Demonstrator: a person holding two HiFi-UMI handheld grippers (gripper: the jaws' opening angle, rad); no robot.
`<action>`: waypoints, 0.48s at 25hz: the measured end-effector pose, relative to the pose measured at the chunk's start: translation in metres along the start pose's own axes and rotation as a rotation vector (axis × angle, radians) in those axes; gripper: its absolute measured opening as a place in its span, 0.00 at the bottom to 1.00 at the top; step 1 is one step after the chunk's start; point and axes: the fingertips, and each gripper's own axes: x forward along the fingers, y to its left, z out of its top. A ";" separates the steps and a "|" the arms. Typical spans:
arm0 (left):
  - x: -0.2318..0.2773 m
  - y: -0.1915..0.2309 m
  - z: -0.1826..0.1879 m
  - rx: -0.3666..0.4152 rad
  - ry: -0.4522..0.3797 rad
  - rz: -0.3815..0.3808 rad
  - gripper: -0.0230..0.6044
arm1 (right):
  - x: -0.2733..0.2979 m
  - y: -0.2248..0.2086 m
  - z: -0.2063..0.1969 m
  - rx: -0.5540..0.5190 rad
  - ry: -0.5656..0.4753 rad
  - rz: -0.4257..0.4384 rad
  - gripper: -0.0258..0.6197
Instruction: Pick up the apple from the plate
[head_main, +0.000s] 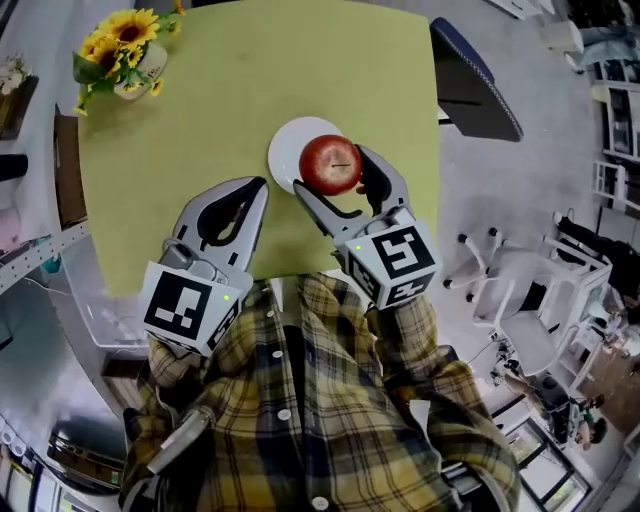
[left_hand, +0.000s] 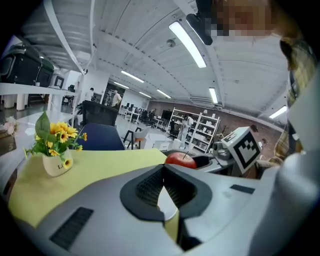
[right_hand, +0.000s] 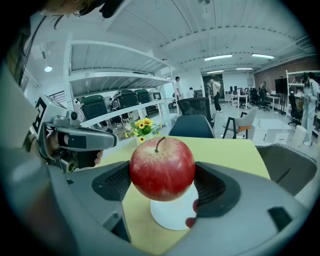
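Note:
A red apple (head_main: 330, 164) (right_hand: 162, 169) sits between the two fingers of my right gripper (head_main: 330, 171) (right_hand: 162, 183), which is shut on it. It hangs a little above the small white plate (head_main: 288, 148) (right_hand: 172, 214) on the yellow-green table (head_main: 240, 90). My left gripper (head_main: 259, 188) (left_hand: 162, 169) is shut with nothing in it, just left of the plate near the table's front edge. From the left gripper view the apple (left_hand: 180, 159) shows past the closed jaws, and a strip of the plate (left_hand: 166, 201) shows under them.
A white pot of sunflowers (head_main: 125, 55) (left_hand: 54, 150) (right_hand: 142, 127) stands at the table's far left corner. A dark blue chair (head_main: 470, 80) is at the table's right side and a white chair (head_main: 520, 285) stands further right on the floor.

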 end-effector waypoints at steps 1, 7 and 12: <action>-0.004 -0.002 0.004 0.003 -0.008 0.000 0.05 | -0.005 0.003 0.003 -0.006 -0.006 0.003 0.64; -0.026 -0.018 0.040 0.042 -0.061 0.012 0.05 | -0.036 0.018 0.033 -0.042 -0.051 0.016 0.64; -0.043 -0.016 0.063 0.093 -0.098 0.031 0.05 | -0.046 0.037 0.051 -0.057 -0.083 0.045 0.64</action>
